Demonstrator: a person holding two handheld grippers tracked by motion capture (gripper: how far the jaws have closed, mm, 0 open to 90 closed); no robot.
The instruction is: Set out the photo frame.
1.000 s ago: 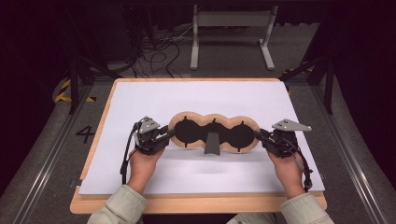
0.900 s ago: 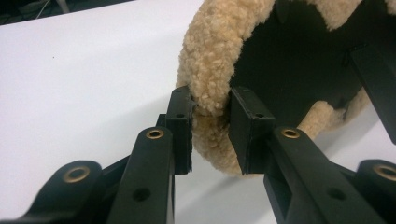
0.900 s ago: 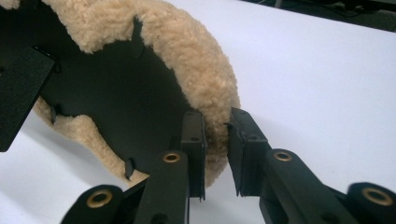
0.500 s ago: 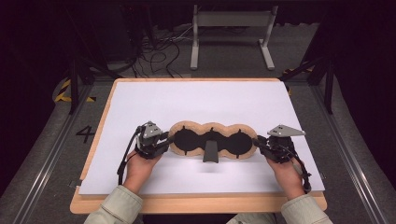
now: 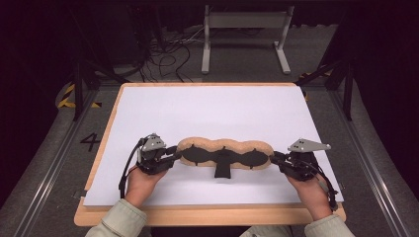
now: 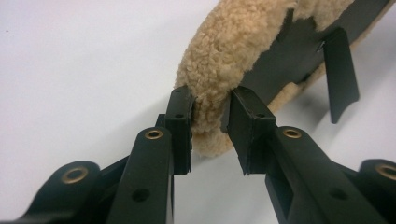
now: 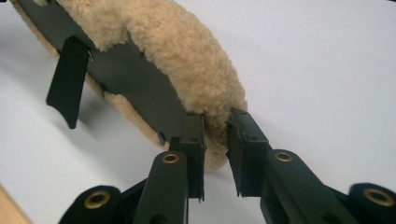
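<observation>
Both hands have drawn the fleece pad (image 5: pixel 225 150) nearer the person's edge of the table since the earlier frames, and it now hangs stretched between the two grippers. In the left gripper view the left gripper (image 6: pixel 210 126) is clenched on the pad's woolly left end, a jaw on either face; the right gripper (image 7: pixel 215 140) pinches the opposite end the same way. A black strap (image 5: pixel 222 169) dangles from the pad's dark underside — its tip close above the white sheet (image 5: pixel 207 106). Behind the pad the sheet lies bare to the far edge; the wooden table rim (image 5: pixel 207 215) runs just below the wrists.
</observation>
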